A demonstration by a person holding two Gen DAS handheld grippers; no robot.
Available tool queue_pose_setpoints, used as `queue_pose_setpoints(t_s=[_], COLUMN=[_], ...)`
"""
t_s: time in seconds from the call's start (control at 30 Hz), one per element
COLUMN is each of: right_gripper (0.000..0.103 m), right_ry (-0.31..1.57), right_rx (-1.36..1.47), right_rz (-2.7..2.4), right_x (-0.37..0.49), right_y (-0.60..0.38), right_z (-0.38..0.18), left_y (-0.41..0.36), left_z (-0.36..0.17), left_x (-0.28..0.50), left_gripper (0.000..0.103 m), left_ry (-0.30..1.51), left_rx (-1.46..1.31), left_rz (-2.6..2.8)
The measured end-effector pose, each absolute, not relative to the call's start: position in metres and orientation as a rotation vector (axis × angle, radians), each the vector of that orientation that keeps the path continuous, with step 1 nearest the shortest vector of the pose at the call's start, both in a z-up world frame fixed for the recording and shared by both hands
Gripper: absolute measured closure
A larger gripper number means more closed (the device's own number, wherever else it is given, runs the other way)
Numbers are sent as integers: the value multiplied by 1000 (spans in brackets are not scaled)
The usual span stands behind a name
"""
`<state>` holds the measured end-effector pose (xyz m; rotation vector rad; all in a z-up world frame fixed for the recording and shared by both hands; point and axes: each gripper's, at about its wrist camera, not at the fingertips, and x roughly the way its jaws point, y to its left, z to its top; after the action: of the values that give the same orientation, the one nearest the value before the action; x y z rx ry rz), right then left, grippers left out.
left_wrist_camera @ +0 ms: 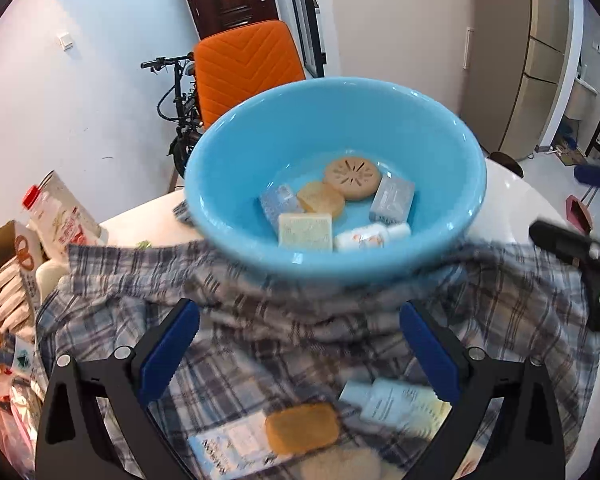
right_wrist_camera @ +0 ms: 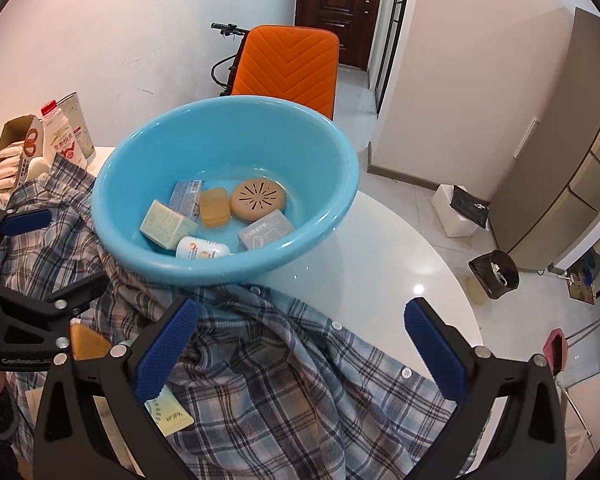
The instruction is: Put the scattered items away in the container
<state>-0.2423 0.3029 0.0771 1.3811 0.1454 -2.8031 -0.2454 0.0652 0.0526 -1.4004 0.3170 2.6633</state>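
Observation:
A light blue basin (left_wrist_camera: pixel 284 128) (right_wrist_camera: pixel 320 216) sits on a plaid shirt (left_wrist_camera: pixel 260 320) (right_wrist_camera: pixel 284 384) on a white round table. Inside lie a tan round disc (left_wrist_camera: pixel 352 178) (right_wrist_camera: pixel 258 199), an amber soap (left_wrist_camera: pixel 320 198) (right_wrist_camera: pixel 215 206), a pale green soap block (left_wrist_camera: pixel 305 232) (right_wrist_camera: pixel 164 224), small boxes and a white bottle (left_wrist_camera: pixel 370 237) (right_wrist_camera: pixel 202 249). My left gripper (left_wrist_camera: pixel 300 348) is open above the shirt, over an amber soap (left_wrist_camera: pixel 302 426), a flat packet (left_wrist_camera: pixel 236 444) and a small pale bottle (left_wrist_camera: pixel 392 400). My right gripper (right_wrist_camera: pixel 300 344) is open and empty over the shirt.
A milk bottle (left_wrist_camera: pixel 46 208) (right_wrist_camera: pixel 60 136), a tin and an open snack box (left_wrist_camera: pixel 12 276) stand at the table's left. An orange chair (left_wrist_camera: pixel 246 68) (right_wrist_camera: pixel 288 68) and a bicycle stand behind the basin. A bin (right_wrist_camera: pixel 494 274) stands on the floor at right.

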Motion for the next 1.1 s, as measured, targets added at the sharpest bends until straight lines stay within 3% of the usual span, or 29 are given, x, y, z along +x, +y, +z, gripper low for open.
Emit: queue_pose_setpoints(t_s=[0.2,0.4,0.63,0.77,0.97,1.1], right_gripper=[0,0,0,0,0,0], right_ry=[65,66,51,-72,-124,-151], right_rx=[1329,1287,1269,1322,1352,1398], right_rz=[-2783,-2748,-2745,-2727,-2790,-2715], right_x=[-218,-170,-107,-86,-68,-65], right_y=[295,281,268,264,262,265], right_z=[77,67,40,14,-4,-14], left_y=[42,35,14,17,15,22], left_z=[52,71,55,36,18,13], left_x=[-208,-150,-77,-57,-47,-40], left_gripper=[1,1,1,1,1,1], left_ry=[67,186,-37,85,-20,35], left_rx=[-1448,-1281,-1257,-1292,-1356,-1359], left_rz=[2531,2702,2706,2783,2705,2718])
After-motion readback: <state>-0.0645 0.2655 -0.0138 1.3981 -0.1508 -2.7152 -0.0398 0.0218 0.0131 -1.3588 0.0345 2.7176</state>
